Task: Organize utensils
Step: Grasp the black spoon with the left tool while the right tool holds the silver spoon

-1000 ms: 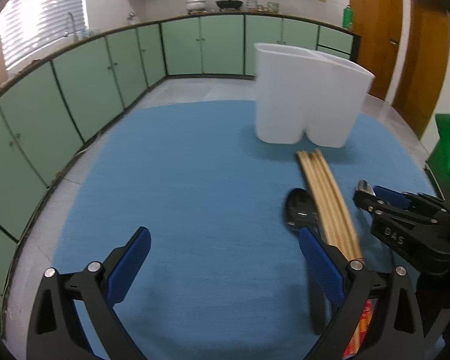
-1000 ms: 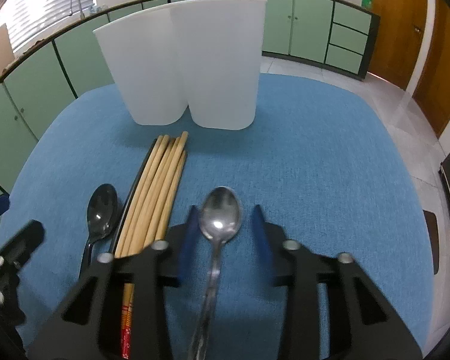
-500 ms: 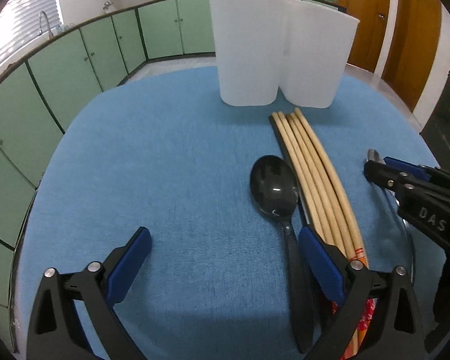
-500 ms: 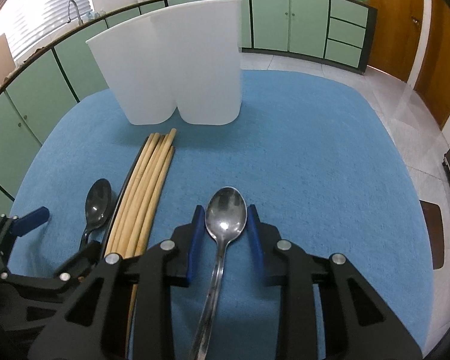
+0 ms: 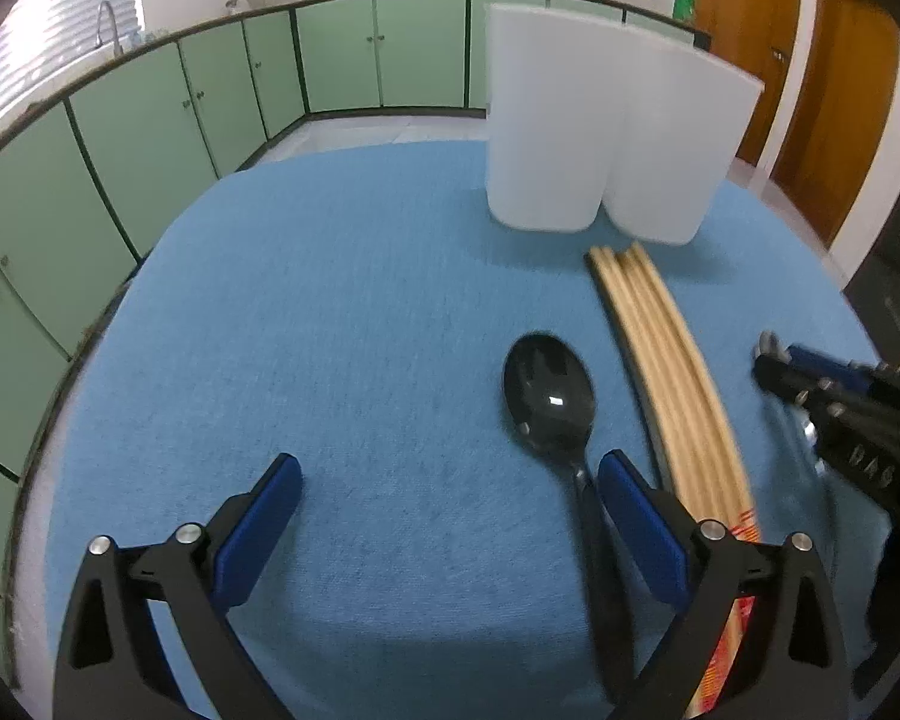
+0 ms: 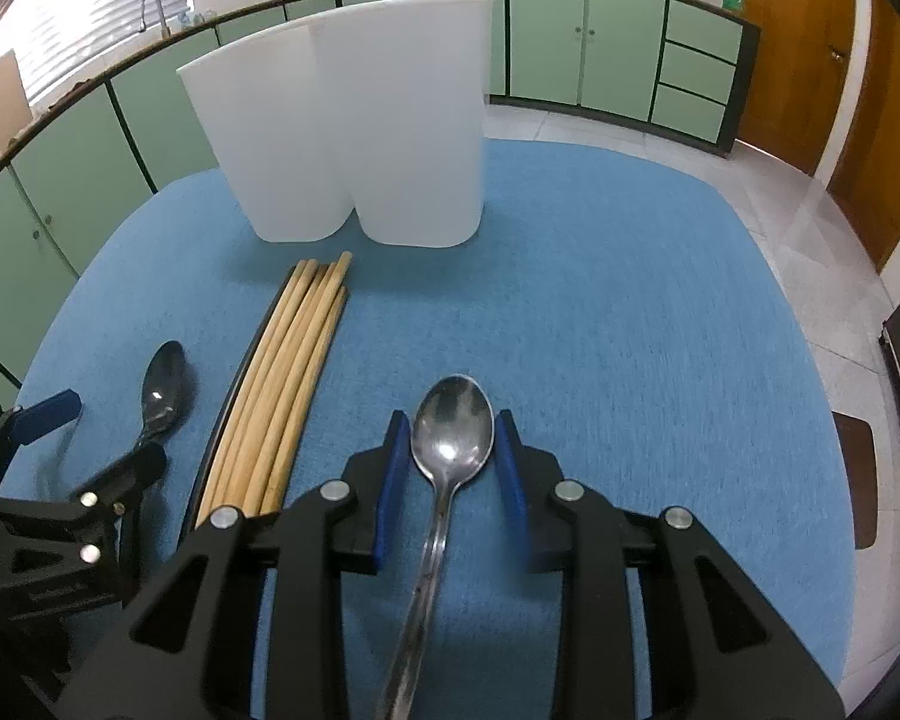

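A white two-compartment utensil holder (image 5: 606, 132) (image 6: 360, 126) stands at the far side of the blue mat. A bundle of wooden chopsticks (image 5: 666, 372) (image 6: 288, 378) lies in front of it. A black spoon (image 5: 549, 396) (image 6: 163, 387) lies left of the chopsticks. My left gripper (image 5: 450, 516) is open and empty, its right finger beside the black spoon's handle. A steel spoon (image 6: 450, 438) lies on the mat between the fingers of my right gripper (image 6: 450, 462), whose jaws stand narrowly apart around the bowl without clearly touching it.
The blue mat (image 5: 330, 330) (image 6: 630, 330) covers a round table. Green kitchen cabinets (image 5: 150, 120) curve behind, with wooden doors (image 6: 798, 48) at the right. My right gripper shows at the right edge of the left wrist view (image 5: 840, 402).
My left gripper has shifted so the black spoon sits nearer its right finger. My right gripper has stayed around the steel spoon, and the holder looks slightly farther left.
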